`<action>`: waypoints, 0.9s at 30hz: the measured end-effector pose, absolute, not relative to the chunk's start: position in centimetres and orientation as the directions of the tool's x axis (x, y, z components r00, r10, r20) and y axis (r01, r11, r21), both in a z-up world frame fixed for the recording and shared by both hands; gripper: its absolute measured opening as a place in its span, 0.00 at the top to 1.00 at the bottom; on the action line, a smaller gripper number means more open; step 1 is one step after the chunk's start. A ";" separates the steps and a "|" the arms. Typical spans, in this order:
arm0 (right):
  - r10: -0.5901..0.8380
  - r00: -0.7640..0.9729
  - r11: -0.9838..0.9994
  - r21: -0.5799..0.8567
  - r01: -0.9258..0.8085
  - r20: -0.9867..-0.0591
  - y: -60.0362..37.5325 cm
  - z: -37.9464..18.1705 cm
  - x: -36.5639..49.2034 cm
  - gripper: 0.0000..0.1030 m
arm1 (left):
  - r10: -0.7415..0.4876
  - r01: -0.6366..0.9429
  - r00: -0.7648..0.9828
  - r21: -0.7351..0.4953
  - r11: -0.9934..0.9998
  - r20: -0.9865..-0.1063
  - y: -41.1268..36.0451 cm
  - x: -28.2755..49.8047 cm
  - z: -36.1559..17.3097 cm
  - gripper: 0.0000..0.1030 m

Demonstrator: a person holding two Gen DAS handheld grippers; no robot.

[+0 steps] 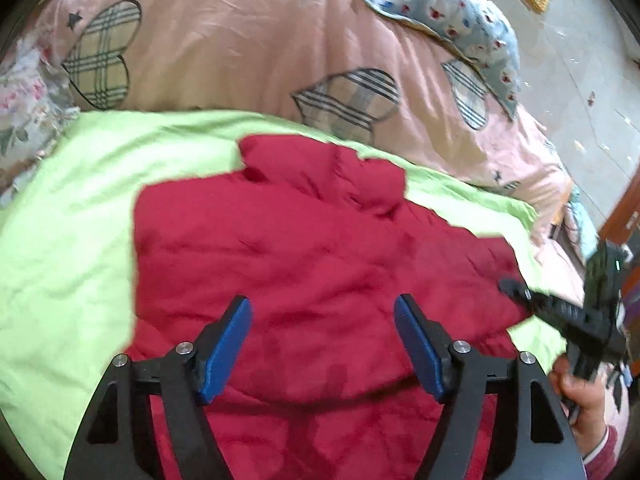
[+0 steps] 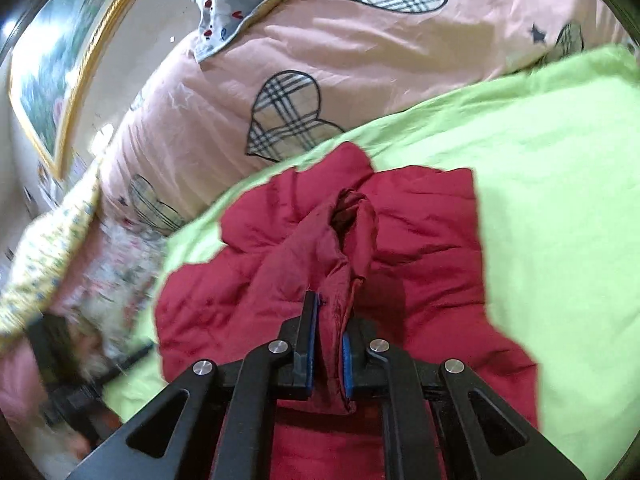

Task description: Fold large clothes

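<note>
Sleeve of red jacket is pinched by right gripper at lower centre, best carried flat across while left gripper, spread wide, is kept clear.

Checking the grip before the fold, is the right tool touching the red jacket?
Touching. The right wrist view shows the right tool shut on a bunched fold of the red jacket, fabric pinched between both blue pads.

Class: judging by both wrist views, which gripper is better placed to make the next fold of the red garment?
Right. The right gripper is shut on a fold of the red garment; the left gripper hangs open above it, holding nothing.
</note>
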State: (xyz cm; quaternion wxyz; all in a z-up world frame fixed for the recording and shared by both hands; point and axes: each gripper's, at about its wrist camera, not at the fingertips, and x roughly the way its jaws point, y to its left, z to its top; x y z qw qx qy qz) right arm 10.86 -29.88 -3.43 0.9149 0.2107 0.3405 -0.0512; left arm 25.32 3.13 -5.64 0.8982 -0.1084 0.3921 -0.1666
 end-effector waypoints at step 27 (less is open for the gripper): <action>-0.166 0.605 0.974 -0.034 0.223 -0.779 -25.4 -9.3 15.1 0.67 | -0.250 0.146 0.571 -0.203 0.968 -0.782 2.9 27.9 -11.2 0.51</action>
